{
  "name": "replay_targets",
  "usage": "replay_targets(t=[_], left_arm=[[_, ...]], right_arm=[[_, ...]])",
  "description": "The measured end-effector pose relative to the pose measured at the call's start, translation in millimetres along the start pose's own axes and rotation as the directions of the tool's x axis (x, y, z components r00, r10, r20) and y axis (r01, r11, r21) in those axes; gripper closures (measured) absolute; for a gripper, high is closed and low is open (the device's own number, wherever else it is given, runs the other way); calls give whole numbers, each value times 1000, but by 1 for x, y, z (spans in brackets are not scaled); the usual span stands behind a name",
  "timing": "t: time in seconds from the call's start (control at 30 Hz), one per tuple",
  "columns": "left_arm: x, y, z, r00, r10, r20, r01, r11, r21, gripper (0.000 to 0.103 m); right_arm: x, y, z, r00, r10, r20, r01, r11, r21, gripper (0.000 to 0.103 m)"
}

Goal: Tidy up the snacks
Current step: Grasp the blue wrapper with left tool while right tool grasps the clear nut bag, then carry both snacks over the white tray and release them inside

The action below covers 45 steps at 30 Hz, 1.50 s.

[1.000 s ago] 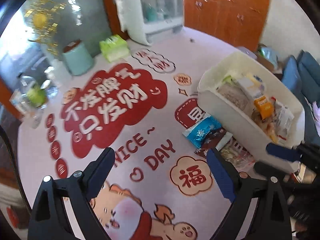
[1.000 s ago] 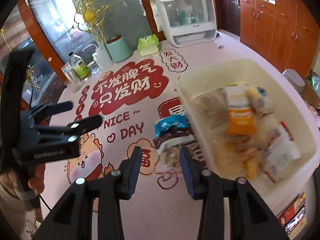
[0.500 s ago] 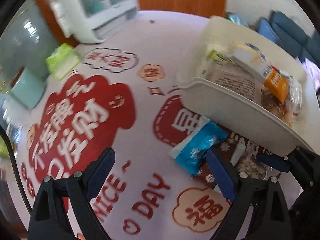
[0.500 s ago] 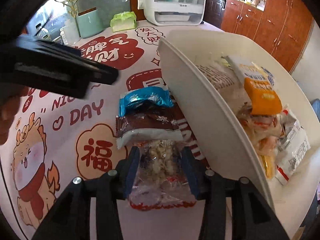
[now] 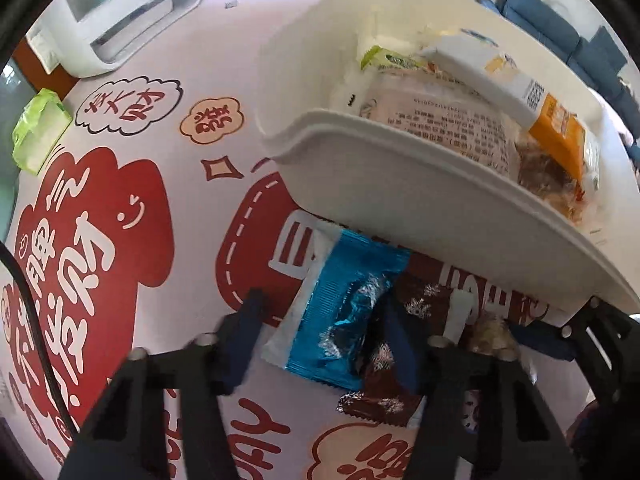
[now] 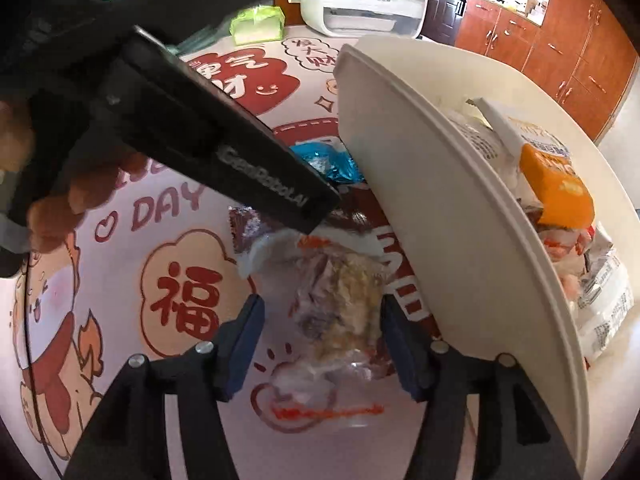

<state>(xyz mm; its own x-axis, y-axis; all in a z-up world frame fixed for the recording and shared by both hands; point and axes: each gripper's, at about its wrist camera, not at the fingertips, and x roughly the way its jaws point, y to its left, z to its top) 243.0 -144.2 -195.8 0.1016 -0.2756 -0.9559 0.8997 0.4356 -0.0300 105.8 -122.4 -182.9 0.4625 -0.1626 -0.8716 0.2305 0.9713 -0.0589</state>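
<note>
Three snack packets lie on the printed tablecloth beside a white basket (image 5: 400,152) (image 6: 420,160) full of snacks. My left gripper (image 5: 320,332) points down over the blue foil packet (image 5: 344,312) (image 6: 324,160). Its jaws are closing with the packet between them, and the left finger still stands clear of the packet's edge. A brown packet (image 5: 420,300) (image 6: 248,224) lies next to it. My right gripper (image 6: 320,336) straddles a clear packet of pale snack pieces (image 6: 340,304) (image 5: 492,332). Its jaws are opening and the pads are not pressing.
The left gripper's black body (image 6: 240,160) and a person's hand (image 6: 60,208) cross the right wrist view. At the table's far side sit a green tissue pack (image 5: 38,132) (image 6: 258,24) and a white cabinet (image 5: 132,20) (image 6: 360,4). Wooden cupboards (image 6: 560,40) and a blue sofa (image 5: 580,52) stand beyond.
Both grippers came down to the packets beside the basket. The left jaws narrowed around the blue packet. The right jaws widened around the clear packet.
</note>
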Motion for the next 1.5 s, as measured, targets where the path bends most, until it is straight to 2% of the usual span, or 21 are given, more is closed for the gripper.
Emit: replay_targets(t=[0.03, 0.13, 0.17, 0.3, 0.4, 0.47, 0.6, 0.83, 0.93, 1.1, 1.37, 1.5], left_arm=[[0, 0, 0, 1000, 27, 4, -27, 1000, 2, 74], [-1, 4, -5, 1000, 24, 8, -24, 999, -22, 75], [-1, 4, -9, 999, 46, 9, -46, 998, -30, 75], [-15, 7, -28, 997, 73, 24, -70, 993, -99, 76], [-38, 8, -51, 994, 98, 40, -89, 979, -185, 76], [-58, 6, -66, 993, 105, 54, -90, 968, -236, 76], [-98, -5, -89, 986, 137, 97, -105, 955, -279, 76], [-166, -48, -100, 971, 109, 212, -32, 941, -337, 76], [-186, -74, -86, 959, 114, 261, -20, 941, -337, 76], [-203, -118, -51, 937, 158, 311, -48, 942, -333, 76], [-200, -164, 24, 930, 191, 315, -85, 943, -320, 76], [-196, -177, 50, 925, 215, 313, -109, 940, -323, 75]], right_arm=[[0, 0, 0, 1000, 2, 4, -2, 1000, -1, 45], [-3, -4, -1, 1000, 23, 7, -23, 1000, 10, 63], [-4, -5, -1, 999, 36, 8, -36, 999, 15, 64], [-9, -8, -3, 998, 63, -3, -63, 998, 26, 65], [-17, -10, -2, 996, 89, -5, -89, 996, 23, 65], [-31, -10, -5, 995, 104, 7, -104, 995, 9, 65], [-64, -11, -6, 990, 134, 44, -133, 991, -24, 65], [-133, -31, -5, 977, 159, 143, -154, 987, -43, 65], [-158, -54, -3, 969, 165, 183, -165, 986, -16, 65], [-183, -99, 6, 963, 143, 226, -154, 988, 31, 65], [-204, -177, 26, 959, 78, 272, -115, 986, 123, 65], [-207, -210, 38, 957, 46, 287, -95, 982, 161, 65]])
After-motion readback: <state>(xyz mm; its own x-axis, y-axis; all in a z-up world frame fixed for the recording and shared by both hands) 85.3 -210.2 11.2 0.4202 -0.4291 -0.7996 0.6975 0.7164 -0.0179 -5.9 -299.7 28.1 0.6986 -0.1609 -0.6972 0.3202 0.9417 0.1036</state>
